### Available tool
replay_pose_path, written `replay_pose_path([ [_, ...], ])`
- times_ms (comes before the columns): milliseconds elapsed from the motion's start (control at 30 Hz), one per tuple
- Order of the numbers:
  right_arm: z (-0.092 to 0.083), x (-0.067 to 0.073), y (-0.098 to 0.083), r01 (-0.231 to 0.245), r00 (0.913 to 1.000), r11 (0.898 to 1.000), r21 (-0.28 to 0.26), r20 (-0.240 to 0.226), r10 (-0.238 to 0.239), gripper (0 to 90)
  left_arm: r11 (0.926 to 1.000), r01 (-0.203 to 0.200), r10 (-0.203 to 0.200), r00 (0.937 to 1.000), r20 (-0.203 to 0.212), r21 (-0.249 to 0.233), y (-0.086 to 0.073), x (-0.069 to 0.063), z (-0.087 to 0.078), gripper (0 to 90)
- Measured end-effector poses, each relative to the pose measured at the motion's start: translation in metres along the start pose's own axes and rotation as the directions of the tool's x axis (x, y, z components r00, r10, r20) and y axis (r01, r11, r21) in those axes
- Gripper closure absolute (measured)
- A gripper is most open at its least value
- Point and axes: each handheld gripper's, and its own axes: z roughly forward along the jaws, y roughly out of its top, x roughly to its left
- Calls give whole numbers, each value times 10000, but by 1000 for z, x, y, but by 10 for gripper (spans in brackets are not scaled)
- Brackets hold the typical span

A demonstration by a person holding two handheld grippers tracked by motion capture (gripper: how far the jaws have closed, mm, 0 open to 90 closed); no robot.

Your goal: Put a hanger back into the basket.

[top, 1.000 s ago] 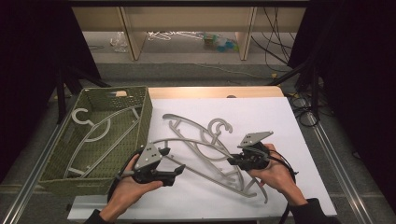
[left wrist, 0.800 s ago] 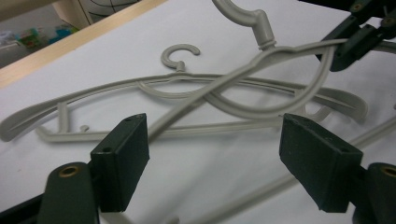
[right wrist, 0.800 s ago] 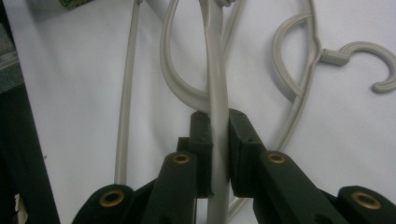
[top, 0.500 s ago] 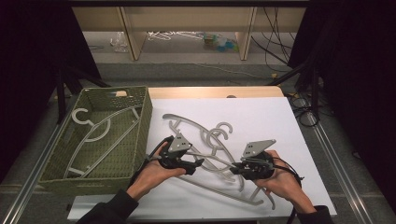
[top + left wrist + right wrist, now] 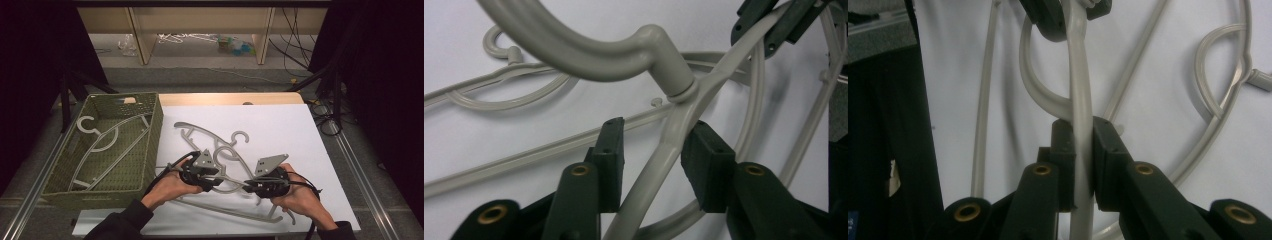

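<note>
A grey plastic hanger (image 5: 233,180) is held a little above the white board (image 5: 280,125) between my two grippers. My right gripper (image 5: 1082,125) is shut on one arm of the hanger (image 5: 1079,75), pads pressed to both sides. My left gripper (image 5: 655,127) straddles the other arm just below the hook's neck (image 5: 674,80). Its jaws have just been closing. The right-hand pad (image 5: 704,165) sits at the bar, and a gap remains beside the left-hand pad (image 5: 609,160). In the high view the left gripper (image 5: 219,181) and right gripper (image 5: 248,184) face each other.
Other grey hangers lie on the board, one behind (image 5: 200,131) and one near the front edge (image 5: 225,207). A green woven basket (image 5: 150,125) at the left holds another hanger (image 5: 107,135). Shelving and cables stand beyond the table.
My left gripper has moved right, away from the basket, to the hanger's neck, and its jaws have narrowed around the arm. My right gripper has kept its grip, about in place.
</note>
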Motion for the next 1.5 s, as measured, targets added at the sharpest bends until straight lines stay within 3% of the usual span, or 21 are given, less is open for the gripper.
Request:
replay_pose_path([
  [67,0,0,-1,63,10000,10000,-2,57,-63,819,9997,214,-213,9997,81,-123,0,-2,1,638],
  [167,0,-2,-1,397,9991,9992,45,-128,-396,815,9978,-436,423,9988,257,495,1,-1,-4,672],
  [267,0,-1,0,562,9983,9984,58,159,-563,796,9974,-529,514,9982,317,497,1,-5,-6,725],
  [300,0,-1,0,627,9977,9980,80,265,-629,788,9987,-347,333,9988,368,366,1,-7,-6,725],
  [400,-2,-3,0,589,9975,9983,28,385,-590,765,9975,-450,420,9976,549,537,2,-9,-9,750],
  [600,-7,-5,1,180,9952,9994,-307,964,-150,606,9977,56,-108,9970,771,679,2,-11,-15,812],
  [800,-18,-7,0,-508,9908,9965,-664,1216,586,471,9958,489,-506,9985,195,776,-1,0,-27,812],
  [867,-21,-7,0,-771,9857,9931,-886,1431,893,433,9939,157,-168,9998,94,1094,-1,8,-36,812],
  [967,-27,-6,1,-854,9840,9906,-1070,1471,1007,424,9951,273,-246,9993,-297,950,2,13,-47,811],
  [1000,-29,-5,2,-860,9827,9895,-1165,1538,1035,421,9960,749,-728,9964,-437,477,3,12,-49,811],
  [1067,-32,-2,4,-988,9801,9858,-1360,1582,1200,409,9965,739,-712,9952,-673,384,6,15,-58,810],
  [1133,-34,0,5,-1113,9820,9813,-1573,1339,1329,388,9974,710,-687,9885,-1346,124,11,20,-71,812],
  [1167,-33,1,5,-1134,9830,9803,-1619,1252,1344,376,9974,710,-687,9885,-1346,124,11,20,-71,813],
  [1200,-31,1,5,-1161,9845,9806,-1580,1125,1346,364,9962,875,-864,9830,-1618,-8,15,23,-76,811],
  [1267,-29,2,3,-1182,9853,9807,-1555,1043,1353,357,9962,864,-868,9824,-1653,-100,17,25,-78,809],
  [1433,-14,3,-7,-1577,9810,9810,-1128,958,1687,324,9905,1217,-1304,9790,-1570,-639,25,35,-86,812],
  [1467,-11,3,-9,-1573,9818,9820,-1049,900,1669,324,9864,1401,-1523,9754,-1591,-854,27,36,-88,811],
  [1500,-8,3,-11,-1597,9822,9827,-938,846,1677,324,9839,1513,-1639,9759,-1440,-946,29,38,-90,809],
])
